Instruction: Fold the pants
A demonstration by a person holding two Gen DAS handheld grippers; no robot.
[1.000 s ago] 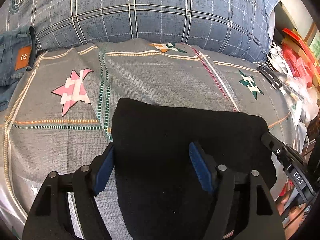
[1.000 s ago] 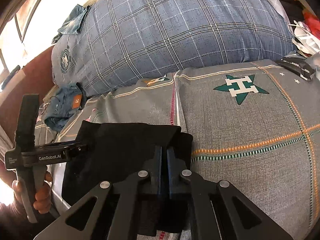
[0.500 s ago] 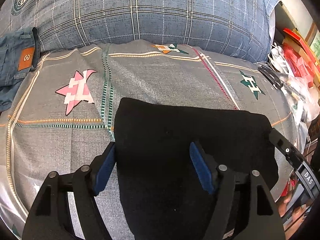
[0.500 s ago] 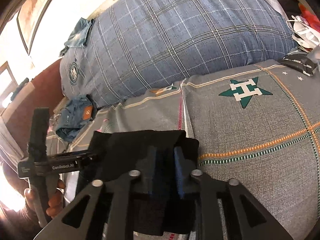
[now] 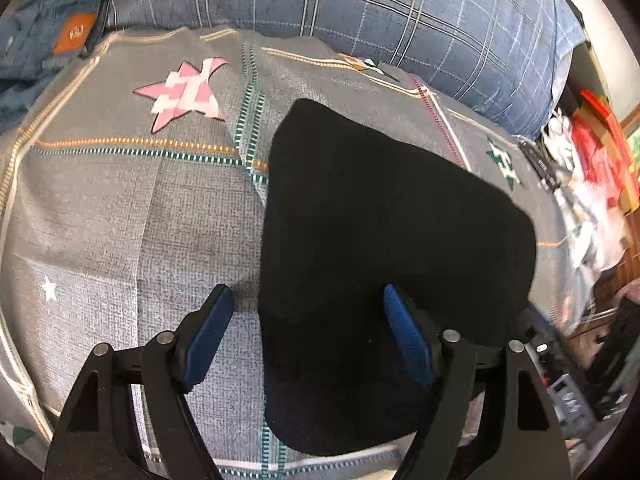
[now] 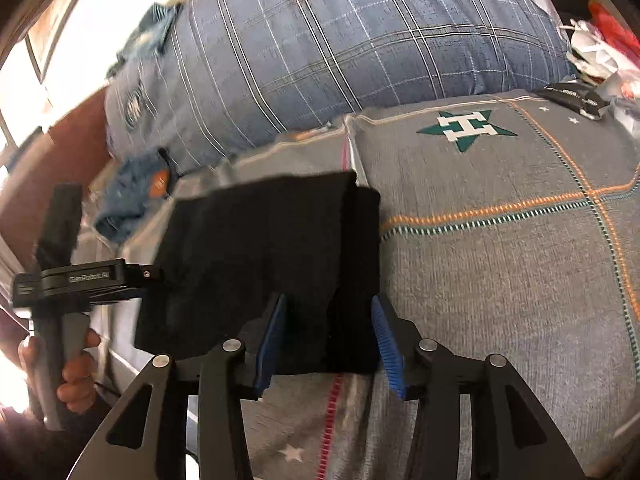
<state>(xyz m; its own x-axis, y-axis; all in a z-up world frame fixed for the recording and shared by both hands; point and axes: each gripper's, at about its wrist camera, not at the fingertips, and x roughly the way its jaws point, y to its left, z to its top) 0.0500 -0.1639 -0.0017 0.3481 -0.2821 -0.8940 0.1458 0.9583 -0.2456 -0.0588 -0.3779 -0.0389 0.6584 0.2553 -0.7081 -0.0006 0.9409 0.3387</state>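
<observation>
— Where were the pants at that point?

— The black pants (image 5: 384, 264) lay folded into a thick block on the grey bedspread (image 5: 120, 216), in front of the big blue plaid pillow (image 6: 360, 40). In the right wrist view one folded layer sat over another, with the lower one showing past it along the right edge.

— And the left gripper (image 5: 308, 332)?

— Its jaws stood wide and were opening further. One blue pad hung over the bare spread, the other over the black cloth, so the left edge of the pants ran between them, but neither pad pressed on it.

— The right gripper (image 6: 328, 336)?

— Its jaws were opening, about half apart, with the near edge of the pants between the pads and no pinch that I could see.

— Anything else around?

— A pair of blue jeans (image 5: 36, 44) lay crumpled by the pillow, well apart from the black pants. A hand (image 6: 74, 372) held the left gripper's handle.
</observation>
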